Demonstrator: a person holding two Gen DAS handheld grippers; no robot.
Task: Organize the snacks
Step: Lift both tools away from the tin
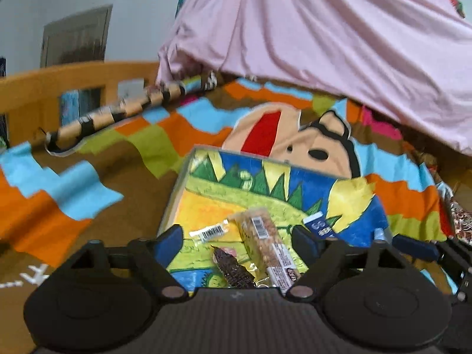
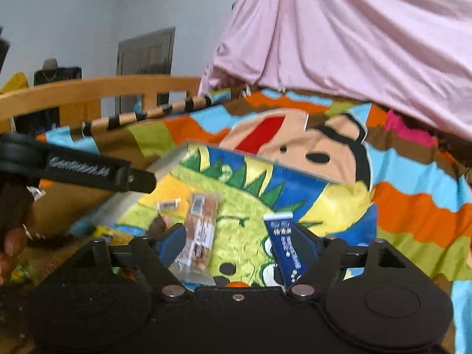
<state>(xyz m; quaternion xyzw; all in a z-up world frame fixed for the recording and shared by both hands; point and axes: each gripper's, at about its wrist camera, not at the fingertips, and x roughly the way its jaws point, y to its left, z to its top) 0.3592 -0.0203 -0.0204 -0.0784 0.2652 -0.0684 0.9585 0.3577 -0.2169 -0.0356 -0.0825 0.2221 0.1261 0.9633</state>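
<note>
A shallow tray (image 1: pixel 203 203) with a bright dinosaur picture lies on the bed. On it lie a nut bar (image 1: pixel 265 244) in clear wrap, a small white candy (image 1: pixel 209 231), a dark brown wrapped snack (image 1: pixel 233 268) and a blue packet (image 1: pixel 320 227). My left gripper (image 1: pixel 236 240) hangs open over the nut bar, candy and dark snack, its pads touching none of them. My right gripper (image 2: pixel 237 240) is open too, with the nut bar (image 2: pixel 200 230) by its left finger and the blue packet (image 2: pixel 284 242) by its right finger. The tray (image 2: pixel 250 206) fills the middle of the right wrist view.
A cartoon-print blanket (image 1: pixel 73 191) covers the bed. Pink cloth (image 1: pixel 324 44) hangs over the far side. A wooden bed rail (image 1: pixel 59 85) and a striped tube (image 1: pixel 118 115) run along the back left. The left gripper's body (image 2: pixel 88 171) and a hand (image 2: pixel 11 242) reach in at the left.
</note>
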